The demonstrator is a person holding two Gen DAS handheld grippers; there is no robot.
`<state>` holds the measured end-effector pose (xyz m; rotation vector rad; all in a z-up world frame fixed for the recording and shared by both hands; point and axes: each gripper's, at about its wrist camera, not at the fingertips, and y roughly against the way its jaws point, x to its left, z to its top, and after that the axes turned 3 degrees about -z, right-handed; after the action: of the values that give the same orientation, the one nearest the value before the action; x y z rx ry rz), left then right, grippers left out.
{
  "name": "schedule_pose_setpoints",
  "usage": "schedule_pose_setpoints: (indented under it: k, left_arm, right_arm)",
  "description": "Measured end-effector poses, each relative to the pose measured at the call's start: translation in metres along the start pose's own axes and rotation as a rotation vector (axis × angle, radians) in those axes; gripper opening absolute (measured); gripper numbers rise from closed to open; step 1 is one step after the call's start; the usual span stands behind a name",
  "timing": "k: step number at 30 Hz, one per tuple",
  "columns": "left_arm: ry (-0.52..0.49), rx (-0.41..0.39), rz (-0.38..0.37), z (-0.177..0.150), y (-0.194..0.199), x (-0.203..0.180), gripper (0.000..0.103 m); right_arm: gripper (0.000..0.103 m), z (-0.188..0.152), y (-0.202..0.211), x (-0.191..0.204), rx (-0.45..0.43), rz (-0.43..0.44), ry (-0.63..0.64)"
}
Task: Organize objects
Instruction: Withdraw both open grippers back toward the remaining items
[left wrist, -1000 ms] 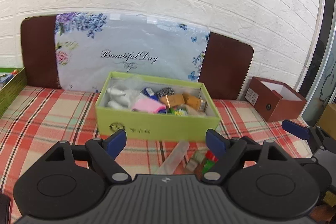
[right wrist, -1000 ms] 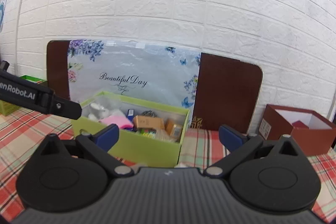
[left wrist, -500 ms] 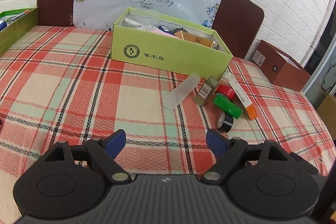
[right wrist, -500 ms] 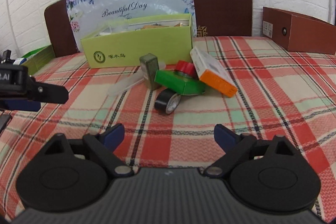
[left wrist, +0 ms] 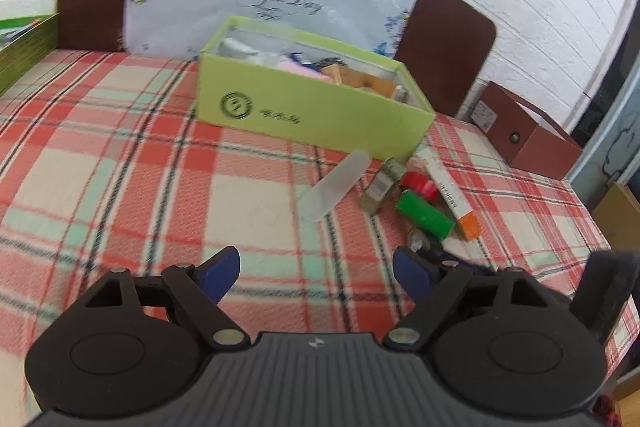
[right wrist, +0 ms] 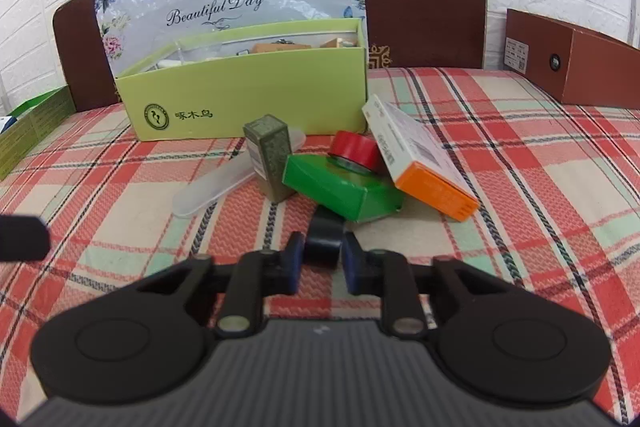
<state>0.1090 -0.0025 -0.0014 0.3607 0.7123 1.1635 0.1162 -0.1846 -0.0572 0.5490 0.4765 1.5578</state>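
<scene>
Two words, "Beautiful Day", show on the flowery bag (right wrist: 240,7) far ahead. The light green box (right wrist: 256,99) sits nearer. The right hand-held gripper (right wrist: 322,259) squeezes the black tape roll (right wrist: 325,241). The left hand-held gripper (left wrist: 316,273) hangs wide, holding nothing.

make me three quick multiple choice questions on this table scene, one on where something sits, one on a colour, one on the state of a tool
1. Where is the red tape roll?
A. inside the brown box
B. on the green box, against the white and orange carton
C. alone at the table edge

2. What colour is the big open box behind the pile?
A. light green
B. blue
C. black

3. What is the right tool doing?
A. hanging wide open
B. closed around the black tape roll
C. holding the clear case

Answers: B, it rests on the green box beside the white and orange carton; A, its walls are light green; B, the blue pads sit either side of the roll.
</scene>
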Motion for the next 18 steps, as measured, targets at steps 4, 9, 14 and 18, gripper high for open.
schedule_pose_setpoints:
  k: [4,9,14,18]
  left_arm:
    - [-0.020,0.001,-0.042,0.016,-0.030,-0.019,0.087]
    - [-0.064,0.002,-0.058,0.037,-0.074,-0.044,0.087]
    - [-0.072,0.010,-0.062,0.050,-0.096,-0.053,0.087]
    - [-0.125,0.010,-0.032,0.056,-0.110,-0.059,0.087]
  right_arm:
    - [0.018,-0.007,0.016,-0.013,0.014,0.037,-0.003]
    - [0.018,-0.018,0.042,-0.028,0.020,0.068,0.009]
    - [0.018,-0.024,0.053,-0.037,0.025,0.077,-0.005]
    - [0.018,-0.024,0.052,-0.039,0.030,0.086,-0.009]
